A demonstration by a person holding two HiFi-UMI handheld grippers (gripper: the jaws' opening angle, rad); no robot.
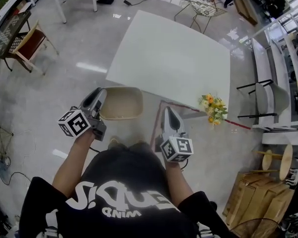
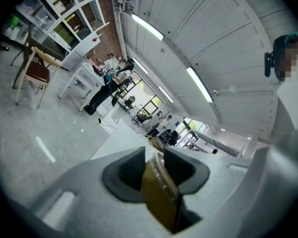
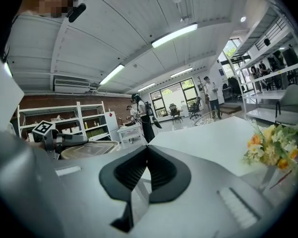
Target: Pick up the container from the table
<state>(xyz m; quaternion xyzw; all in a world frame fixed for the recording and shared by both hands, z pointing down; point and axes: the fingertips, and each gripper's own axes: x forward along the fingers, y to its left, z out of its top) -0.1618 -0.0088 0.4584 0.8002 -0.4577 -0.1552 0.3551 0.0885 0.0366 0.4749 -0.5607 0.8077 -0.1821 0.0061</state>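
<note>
A beige oval container (image 1: pixel 121 103) hangs in the air just off the near edge of the white table (image 1: pixel 174 58). My left gripper (image 1: pixel 100 99) is shut on its left rim; in the left gripper view the tan container wall (image 2: pixel 161 192) sits pinched between the two dark pads of that gripper (image 2: pixel 154 163). My right gripper (image 1: pixel 169 112) is beside the container to the right, apart from it. Its jaws (image 3: pixel 147 155) meet with nothing between them. The right gripper view also shows the container (image 3: pixel 89 149) at the left.
A bunch of yellow flowers (image 1: pixel 212 108) stands at the table's near right corner. A wooden chair (image 1: pixel 25 43) is on the floor at far left, a grey chair (image 1: pixel 268 98) and shelving at right, a wire basket (image 1: pixel 204 6) beyond the table.
</note>
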